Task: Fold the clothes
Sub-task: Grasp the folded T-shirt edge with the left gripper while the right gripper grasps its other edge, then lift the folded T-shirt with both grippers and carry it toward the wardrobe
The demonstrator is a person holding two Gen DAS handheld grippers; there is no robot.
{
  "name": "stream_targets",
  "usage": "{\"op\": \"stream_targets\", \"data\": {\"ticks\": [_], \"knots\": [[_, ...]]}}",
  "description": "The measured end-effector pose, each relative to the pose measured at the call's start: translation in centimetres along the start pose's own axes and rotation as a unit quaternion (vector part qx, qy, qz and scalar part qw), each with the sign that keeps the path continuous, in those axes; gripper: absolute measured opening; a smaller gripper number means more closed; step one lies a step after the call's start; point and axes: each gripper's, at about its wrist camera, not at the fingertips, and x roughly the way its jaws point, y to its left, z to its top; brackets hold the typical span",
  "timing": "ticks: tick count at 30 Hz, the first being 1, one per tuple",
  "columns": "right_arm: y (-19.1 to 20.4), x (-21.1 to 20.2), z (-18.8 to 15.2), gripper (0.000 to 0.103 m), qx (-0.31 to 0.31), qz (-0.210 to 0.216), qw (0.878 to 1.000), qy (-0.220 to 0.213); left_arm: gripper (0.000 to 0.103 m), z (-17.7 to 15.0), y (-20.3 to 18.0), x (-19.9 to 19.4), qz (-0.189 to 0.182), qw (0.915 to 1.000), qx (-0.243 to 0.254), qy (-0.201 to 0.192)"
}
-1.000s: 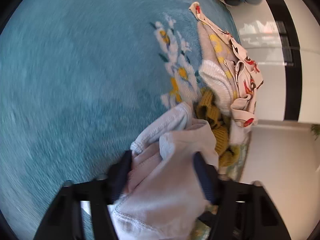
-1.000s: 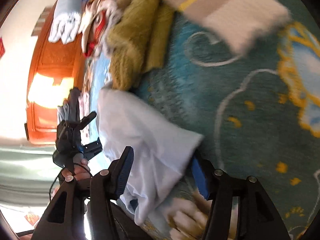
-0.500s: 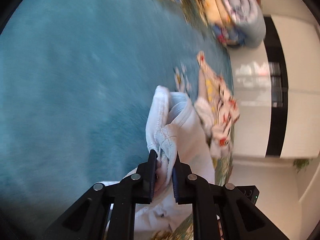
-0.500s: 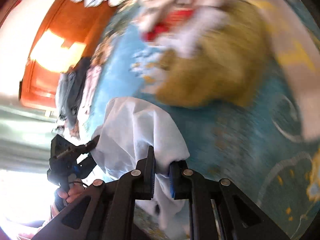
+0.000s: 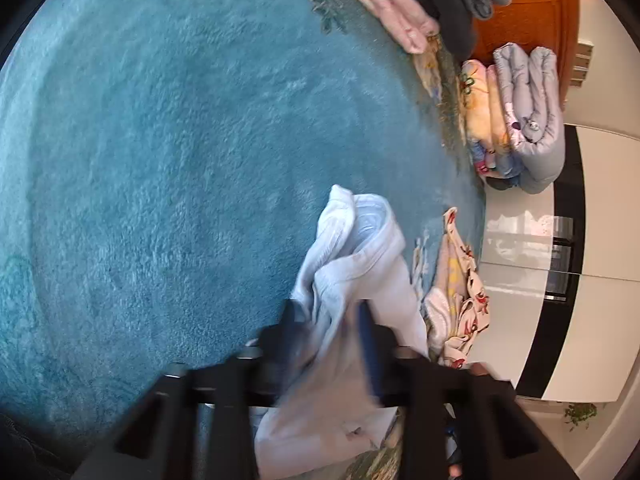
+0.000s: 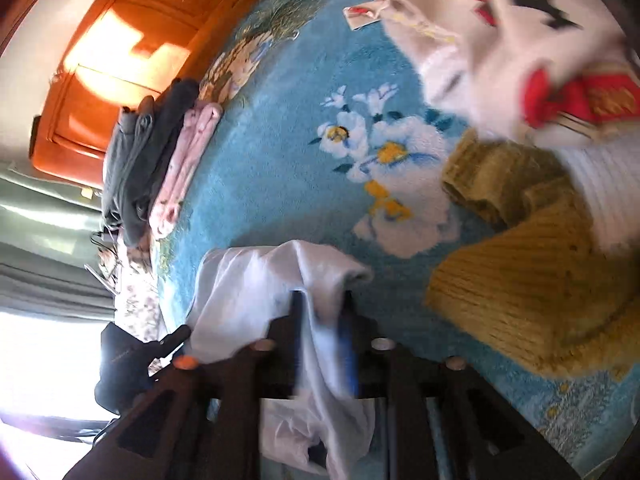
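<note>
Between the fingers of the left gripper [image 5: 332,344] hangs a bunched edge of the pale blue garment [image 5: 360,264], and the jaws are pinching that cloth, though motion blur softens their outline. The right gripper [image 6: 322,344] likewise clamps another part of the same garment [image 6: 272,280], its jaws drawn in on the fabric, which droops below and behind the fingers over the blue carpet [image 5: 180,140]. Ahead and to the right of the right gripper lies a mustard knitted sweater [image 6: 532,280], and beyond it a cream printed garment [image 6: 500,32] with red and black motifs; far ahead on the left sits a stack of folded clothes [image 6: 160,168] in grey and pink. From the left gripper's view a pile of folded quilts [image 5: 528,112] rests far ahead on the right. The main risk, as I judge it, is that the cloth is gathered in wads and not held by clean corners, so spreading it could leave twists or a doubled layer; a thin pinch might also slip out under a quick swing, and the hanging tail could drag across the sweater and catch on it. No brand, label or readable writing shows on any piece.
</note>
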Motion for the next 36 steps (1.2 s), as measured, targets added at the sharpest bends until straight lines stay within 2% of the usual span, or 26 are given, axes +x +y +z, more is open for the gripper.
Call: {"op": "stream_targets", "data": {"ticks": [1,4,7,10,12,13,15,16,17,21,29,34,36], "knots": [[-0.5,-0.3,-0.5,0.046,0.006,0.001,1.0,-0.002,0.063,0.0,0.0,0.1,-0.001,1.0,0.001,0.003],[-2.3,-0.8,-2.7,0.047,0.038,0.009,0.999,0.005,0.065,-0.3,-0.6,0.8,0.011,0.9994,0.027,0.018],[-3.3,0.5,-4.3,0.047,0.069,0.014,0.997,0.02,0.065,-0.8,-1.1,1.9,0.031,0.9973,0.049,0.044],[-3.3,1.6,-5.4,0.047,0.085,0.03,0.996,0.024,0.062,-1.2,-1.5,2.3,0.045,0.9953,0.069,0.05],[-2.9,2.0,-5.6,0.049,0.09,0.029,0.995,0.015,0.043,-1.4,-1.7,2.3,0.064,0.9942,0.073,0.047],[-2.8,2.1,-5.6,0.048,0.094,0.028,0.995,0.011,0.028,-1.6,-1.7,2.3,0.071,0.9936,0.074,0.047],[-2.5,2.3,-5.7,0.03,0.1,0.03,0.994,0.011,0.024,-1.9,-2.0,2.1,0.078,0.9928,0.08,0.045],[-2.4,2.3,-5.7,0.016,0.102,0.031,0.994,0.015,0.021,-2.0,-2.3,1.9,0.074,0.9926,0.087,0.042],[-2.2,2.3,-5.8,0.014,0.1,0.029,0.994,0.015,0.02,-2.2,-2.6,1.6,0.069,0.9924,0.094,0.039],[-1.4,1.4,-5.8,0.011,0.093,0.038,0.995,0.004,0.018,-2.9,-3.0,0.1,0.038,0.9928,0.11,0.028],[1.4,-0.4,-5.0,0.01,0.052,0.06,0.997,-0.009,0.011,-3.4,-3.4,-3.1,-0.016,0.9951,0.097,-0.012],[3.0,-0.1,-4.5,0.01,0.023,0.051,0.998,-0.001,0.01,-2.5,-3.5,-2.4,0.014,0.9968,0.076,-0.019],[3.0,0.0,-4.3,0.01,0.021,0.042,0.999,-0.002,0.014,-2.3,-3.0,-2.1,0.027,0.9972,0.066,-0.023]]}}
